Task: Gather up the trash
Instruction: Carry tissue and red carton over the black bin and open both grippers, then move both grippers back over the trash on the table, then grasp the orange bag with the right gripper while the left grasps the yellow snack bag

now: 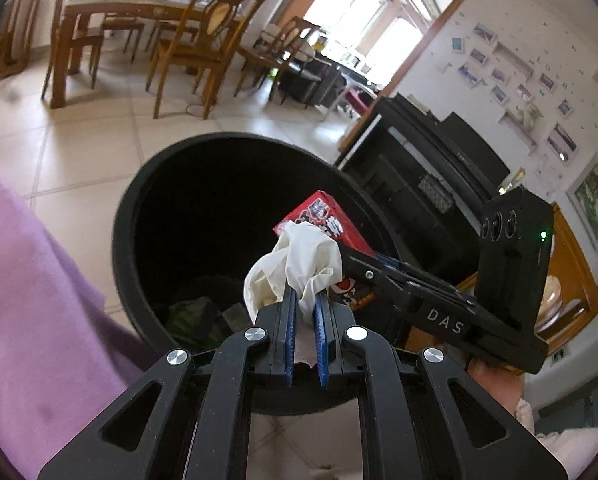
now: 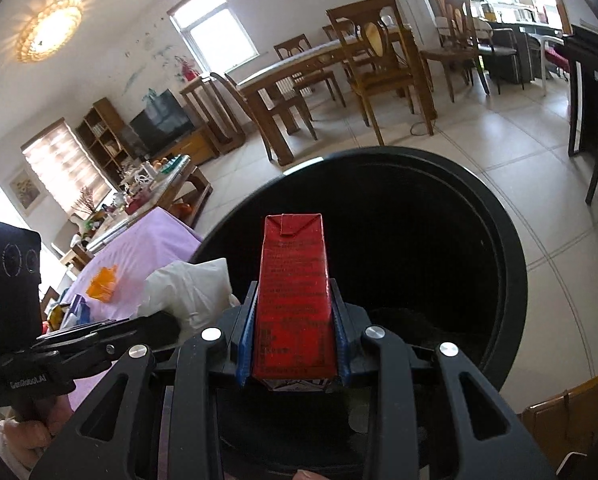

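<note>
Left gripper (image 1: 304,312): clamped on crumpled white tissue (image 1: 295,264) — held over the bin mouth.
Right gripper (image 2: 295,320): clamped on red carton (image 2: 295,292), carton upright between the blue pads (image 2: 245,344).
Black bin (image 2: 511,280): directly below both loads — some litter visible at the bottom.
Purple cloth (image 2: 139,248): beside bin, bearing orange scrap (image 2: 103,283).

Tiled floor (image 2: 539,184) carries a black round bin (image 2: 511,280), standing upright, mouth open. Just beside the bin, a surface under a purple cloth (image 2: 147,248); on the cloth, away from the bin, lie an orange wrapper (image 2: 103,282) and a blue-and-white packet (image 2: 77,312).
</note>
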The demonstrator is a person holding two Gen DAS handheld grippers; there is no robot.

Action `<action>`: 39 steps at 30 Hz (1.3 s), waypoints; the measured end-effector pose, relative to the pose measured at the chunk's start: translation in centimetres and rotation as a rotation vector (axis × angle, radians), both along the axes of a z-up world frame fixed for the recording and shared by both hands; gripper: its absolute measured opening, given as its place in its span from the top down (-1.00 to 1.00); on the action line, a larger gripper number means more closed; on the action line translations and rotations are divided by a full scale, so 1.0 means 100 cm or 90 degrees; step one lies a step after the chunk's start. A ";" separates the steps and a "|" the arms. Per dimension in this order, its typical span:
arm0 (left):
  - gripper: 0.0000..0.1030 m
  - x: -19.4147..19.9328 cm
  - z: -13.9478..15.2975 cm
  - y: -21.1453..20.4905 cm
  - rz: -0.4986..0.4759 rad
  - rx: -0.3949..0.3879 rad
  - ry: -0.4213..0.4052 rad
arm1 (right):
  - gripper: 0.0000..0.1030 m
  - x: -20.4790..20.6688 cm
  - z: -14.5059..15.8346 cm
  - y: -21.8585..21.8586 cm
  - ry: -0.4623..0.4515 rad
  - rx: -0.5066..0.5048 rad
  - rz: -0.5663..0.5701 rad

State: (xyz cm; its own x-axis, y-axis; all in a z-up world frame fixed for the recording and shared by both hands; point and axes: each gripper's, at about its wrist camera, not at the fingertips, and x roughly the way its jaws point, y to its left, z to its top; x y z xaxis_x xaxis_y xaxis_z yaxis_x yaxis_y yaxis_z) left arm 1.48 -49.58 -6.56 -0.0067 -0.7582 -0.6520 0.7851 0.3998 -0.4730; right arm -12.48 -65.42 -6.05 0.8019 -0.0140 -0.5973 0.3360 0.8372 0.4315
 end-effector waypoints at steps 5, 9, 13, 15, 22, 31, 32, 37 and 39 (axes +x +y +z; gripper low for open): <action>0.21 -0.006 -0.001 -0.008 -0.005 0.032 -0.029 | 0.21 0.003 0.000 -0.006 0.004 0.007 -0.001; -0.41 -0.012 0.012 0.007 0.013 0.031 -0.068 | -0.11 0.004 0.007 -0.006 -0.004 -0.003 -0.004; -0.62 -0.015 0.031 0.037 0.036 0.027 -0.094 | -0.36 0.007 0.014 0.003 -0.009 -0.007 0.000; -0.66 -0.017 0.040 0.058 0.050 0.023 -0.106 | -0.47 0.010 0.019 0.010 -0.011 -0.010 0.007; -0.70 0.006 0.075 0.173 0.176 0.026 -0.169 | -0.69 0.041 0.040 0.067 -0.015 -0.032 0.070; -0.70 0.072 0.097 0.352 0.337 0.103 -0.223 | -0.69 0.103 0.050 0.156 -0.003 -0.031 0.207; -0.70 0.081 0.095 0.361 0.332 0.126 -0.235 | -0.69 0.111 0.051 0.164 0.000 -0.030 0.216; -0.62 0.122 0.083 0.384 0.270 0.201 -0.250 | -0.69 0.162 0.046 0.206 0.039 -0.029 0.247; -0.60 0.131 0.077 0.385 0.233 0.223 -0.260 | -0.69 0.185 0.043 0.219 0.056 -0.032 0.256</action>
State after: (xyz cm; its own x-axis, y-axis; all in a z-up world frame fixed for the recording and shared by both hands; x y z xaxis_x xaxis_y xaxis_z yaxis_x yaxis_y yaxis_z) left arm 14.56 -11.06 1.14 0.5121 -0.4073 -0.7562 0.6584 0.7516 0.0411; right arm 6.05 -43.50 -1.74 0.6954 0.2594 -0.6701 0.0118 0.9283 0.3716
